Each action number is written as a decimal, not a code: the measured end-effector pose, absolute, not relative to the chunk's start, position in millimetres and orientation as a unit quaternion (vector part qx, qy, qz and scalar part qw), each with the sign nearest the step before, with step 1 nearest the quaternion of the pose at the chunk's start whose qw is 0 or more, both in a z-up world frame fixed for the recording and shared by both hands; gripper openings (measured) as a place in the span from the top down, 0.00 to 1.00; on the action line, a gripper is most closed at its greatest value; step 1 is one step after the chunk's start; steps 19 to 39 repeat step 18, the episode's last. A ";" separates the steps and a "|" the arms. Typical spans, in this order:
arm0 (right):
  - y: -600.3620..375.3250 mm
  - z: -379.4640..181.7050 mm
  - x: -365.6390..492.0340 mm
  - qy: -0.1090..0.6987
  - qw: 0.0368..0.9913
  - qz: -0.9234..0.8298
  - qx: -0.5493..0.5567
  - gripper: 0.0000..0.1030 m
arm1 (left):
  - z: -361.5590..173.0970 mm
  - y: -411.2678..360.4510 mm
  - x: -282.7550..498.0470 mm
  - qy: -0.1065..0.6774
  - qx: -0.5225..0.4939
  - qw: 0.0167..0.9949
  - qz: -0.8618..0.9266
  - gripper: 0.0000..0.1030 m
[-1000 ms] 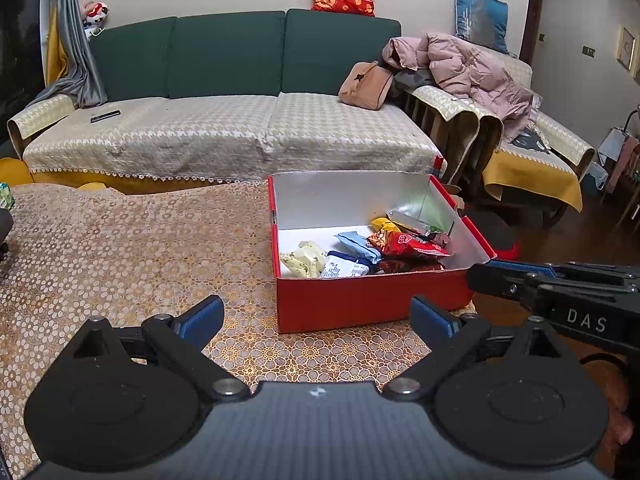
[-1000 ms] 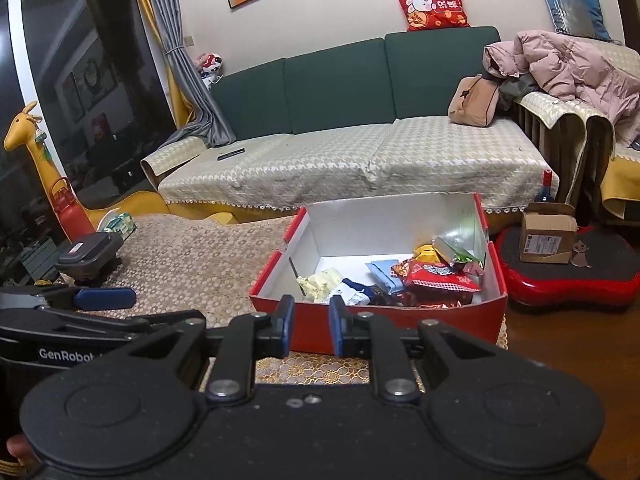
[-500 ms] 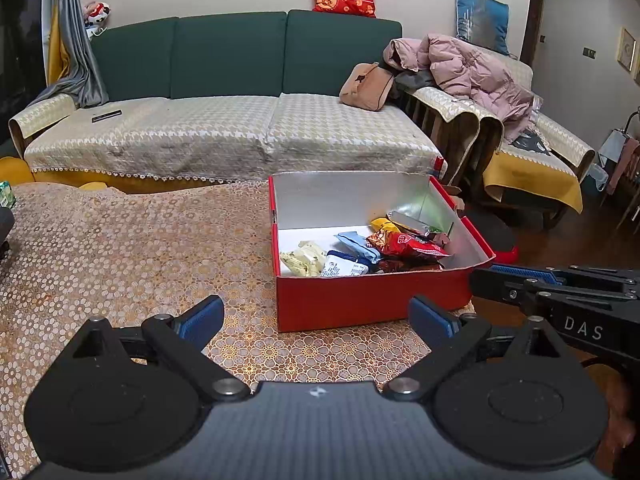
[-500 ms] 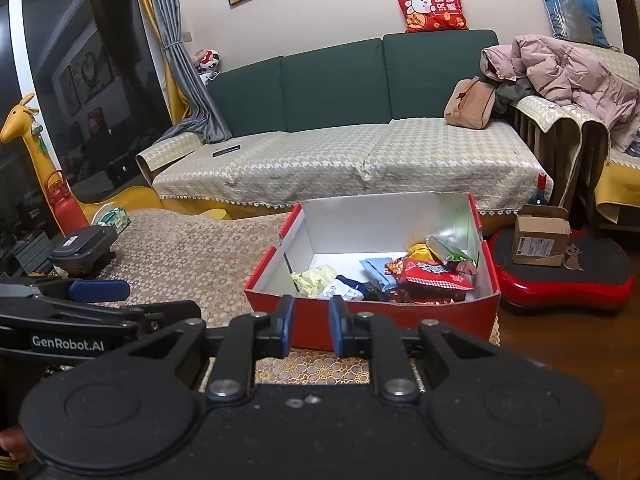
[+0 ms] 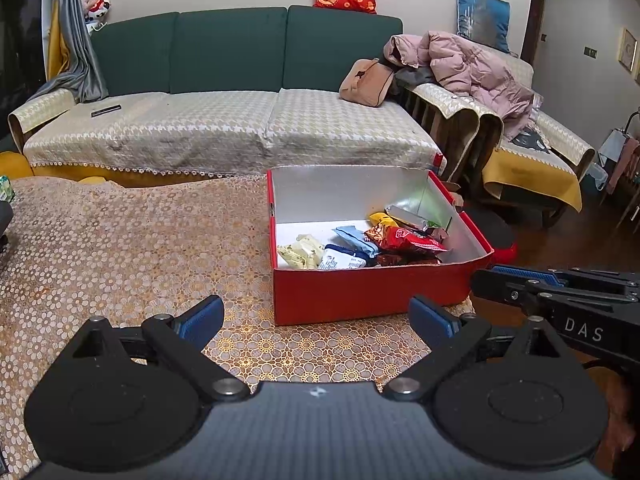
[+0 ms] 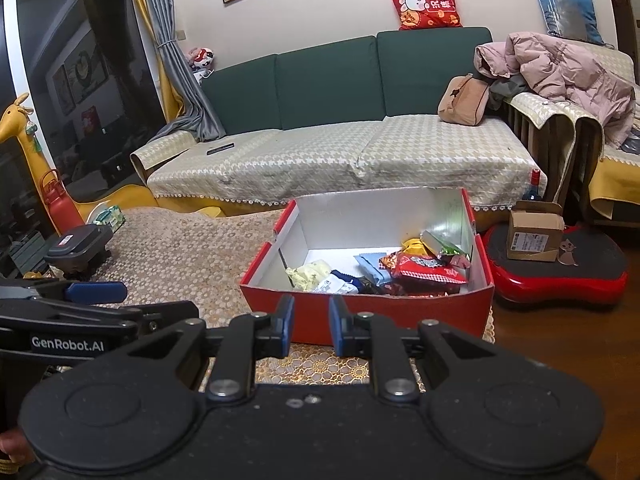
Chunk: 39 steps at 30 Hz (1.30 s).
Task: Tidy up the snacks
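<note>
Left wrist view: the left gripper point(image 5: 316, 316) has its fingers point(image 5: 200, 317) spread wide with nothing between them, poised above the bench point(image 5: 120, 248) just in front of the red box point(image 5: 372, 292). The box stands open at the bench's right end, its pale inner walls bare on the left side. The snacks point(image 5: 360, 244) lie inside it, heaped toward the box's right half: a red packet point(image 5: 404, 238) on top, a pale yellow packet point(image 5: 302, 250) to the left of the heap, a blue-and-white one point(image 5: 342, 258) against the box's near wall, and a silver-green wrapper point(image 5: 408, 216) leaning toward the box's right wall. What lies under the red packet looks dark brown, though it is too crowded to make out.

In the right wrist view, the right gripper point(image 6: 311, 326) holds its fingers point(image 6: 285, 326) nearly together, a narrow gap left and nothing in it, just in front of the box's near wall point(image 6: 372, 316). The left gripper shows to the left of the box here, lying sideways over the bench.

Behind the box runs a green sofa point(image 6: 340, 80) with a patterned cover; a pink coat point(image 6: 568, 76) is draped behind the box to its right. On the floor right of the box, a small cardboard carton point(image 6: 534, 236) sits on a red board point(image 6: 560, 276).
</note>
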State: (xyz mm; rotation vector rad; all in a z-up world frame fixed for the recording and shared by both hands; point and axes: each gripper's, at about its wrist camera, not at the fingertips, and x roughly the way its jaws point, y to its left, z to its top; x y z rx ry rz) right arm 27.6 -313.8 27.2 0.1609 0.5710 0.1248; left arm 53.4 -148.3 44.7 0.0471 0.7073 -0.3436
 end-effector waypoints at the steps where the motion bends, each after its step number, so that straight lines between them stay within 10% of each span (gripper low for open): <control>1: -313.9 26.7 27.2 0.282 0.954 0.061 0.079 0.84 | 43.8 -148.9 52.5 0.345 0.023 0.923 -0.167 0.03; 39: -311.3 22.7 27.3 0.293 0.951 0.059 0.083 0.84 | 39.1 -145.1 49.4 0.352 0.020 0.921 -0.164 0.03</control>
